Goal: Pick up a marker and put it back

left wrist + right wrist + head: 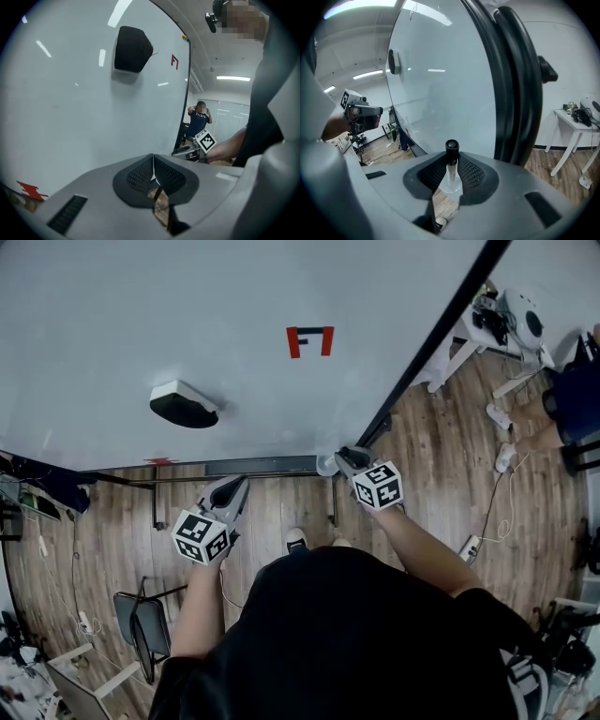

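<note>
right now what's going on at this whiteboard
A person stands at a whiteboard with a gripper in each hand. The right gripper is shut on a marker with a black end and is held near the right end of the board's tray. The left gripper is shut with nothing in it, lower down near the tray. An eraser sticks to the board, below and left of a red mark.

Marker (451, 157), black cap, pale body, upright betw. right gripper (450, 172) jaws.

The left gripper (236, 486) points forward with jaws closed together and empty, while the right gripper (347, 458) beside it has its jaws clamped on a marker (451, 161).
</note>
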Motion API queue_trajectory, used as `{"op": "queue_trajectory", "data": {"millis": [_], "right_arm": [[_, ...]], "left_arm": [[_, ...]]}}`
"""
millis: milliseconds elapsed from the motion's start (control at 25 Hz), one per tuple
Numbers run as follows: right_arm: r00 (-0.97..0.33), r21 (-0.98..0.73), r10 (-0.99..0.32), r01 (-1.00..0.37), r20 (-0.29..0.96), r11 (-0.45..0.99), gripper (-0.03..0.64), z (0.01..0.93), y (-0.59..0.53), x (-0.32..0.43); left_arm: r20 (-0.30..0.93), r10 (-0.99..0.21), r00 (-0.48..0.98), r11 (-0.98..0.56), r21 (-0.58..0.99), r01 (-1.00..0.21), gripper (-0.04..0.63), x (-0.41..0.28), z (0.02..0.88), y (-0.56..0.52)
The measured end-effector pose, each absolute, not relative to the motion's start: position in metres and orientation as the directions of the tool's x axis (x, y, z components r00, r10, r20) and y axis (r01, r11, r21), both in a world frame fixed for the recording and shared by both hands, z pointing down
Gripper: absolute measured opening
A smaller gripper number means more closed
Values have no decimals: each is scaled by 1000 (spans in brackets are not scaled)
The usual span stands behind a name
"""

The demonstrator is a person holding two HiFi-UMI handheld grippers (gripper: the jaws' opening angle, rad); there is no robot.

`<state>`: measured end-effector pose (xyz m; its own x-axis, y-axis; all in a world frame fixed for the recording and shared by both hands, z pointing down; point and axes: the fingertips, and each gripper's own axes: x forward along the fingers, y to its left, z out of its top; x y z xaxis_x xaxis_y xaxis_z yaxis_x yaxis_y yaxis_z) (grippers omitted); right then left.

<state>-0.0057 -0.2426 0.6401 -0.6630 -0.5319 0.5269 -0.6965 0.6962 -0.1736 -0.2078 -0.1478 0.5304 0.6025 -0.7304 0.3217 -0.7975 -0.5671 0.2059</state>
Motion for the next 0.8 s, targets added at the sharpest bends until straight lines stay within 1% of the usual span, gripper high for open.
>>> {"op": "queue_trajectory", "data": {"millis": [360, 800], "right_arm": [[-654, -162, -485, -677, 581, 718, 66, 678, -243, -19], [-656, -158, -476, -669, 586, 727, 69, 689, -247, -22]], "left_arm": [[330, -723, 607, -568, 215, -794, 16, -205, 536, -162], [334, -722, 606, -566, 218, -795, 15, -202, 536, -168]]}}
